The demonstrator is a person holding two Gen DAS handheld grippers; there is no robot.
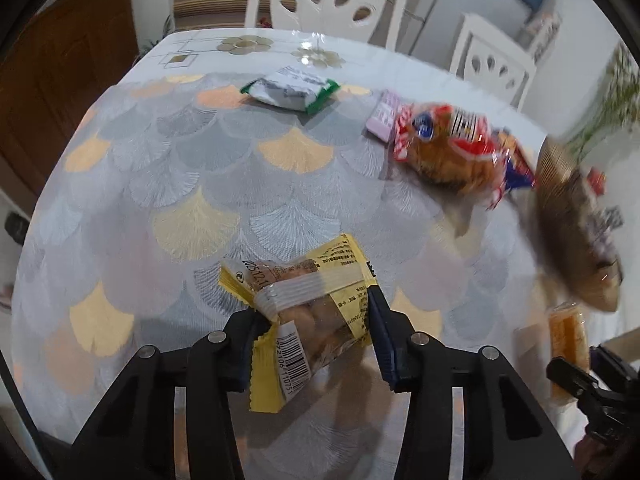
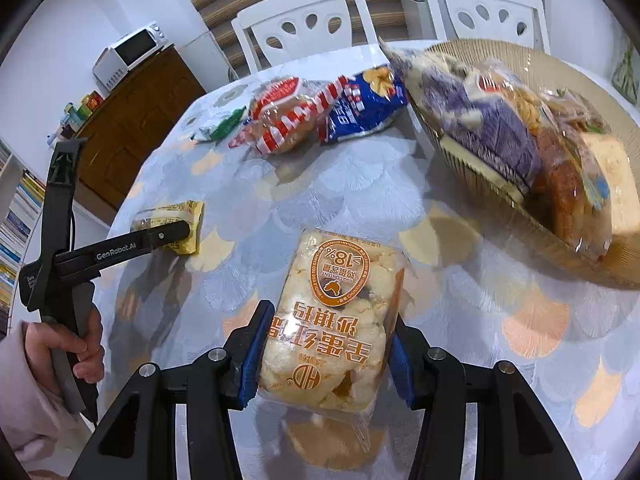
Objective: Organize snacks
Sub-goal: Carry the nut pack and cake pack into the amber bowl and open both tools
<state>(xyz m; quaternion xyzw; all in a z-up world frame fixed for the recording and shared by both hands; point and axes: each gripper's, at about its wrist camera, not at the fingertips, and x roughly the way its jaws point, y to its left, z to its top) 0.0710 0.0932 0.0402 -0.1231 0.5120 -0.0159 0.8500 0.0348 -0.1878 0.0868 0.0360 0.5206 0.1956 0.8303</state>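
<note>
The left tool grips a yellow snack packet just above the bench. The right tool clamps an orange-printed puffed snack bag over the bench. Farther right, a woven basket holds several wrapped snacks.

Basket and contents motion-blurred

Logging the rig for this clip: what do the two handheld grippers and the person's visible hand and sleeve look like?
Both grippers are black plastic linkages with silver pivot bolts and blue finger pads. From the right wrist view, the left gripper shows white "GenRobot.AI" lettering on its finger, a dark cable behind its upright frame, and a black grip. The left hand is bare, in a pale pink sleeve. The right gripper looks identical.
</note>
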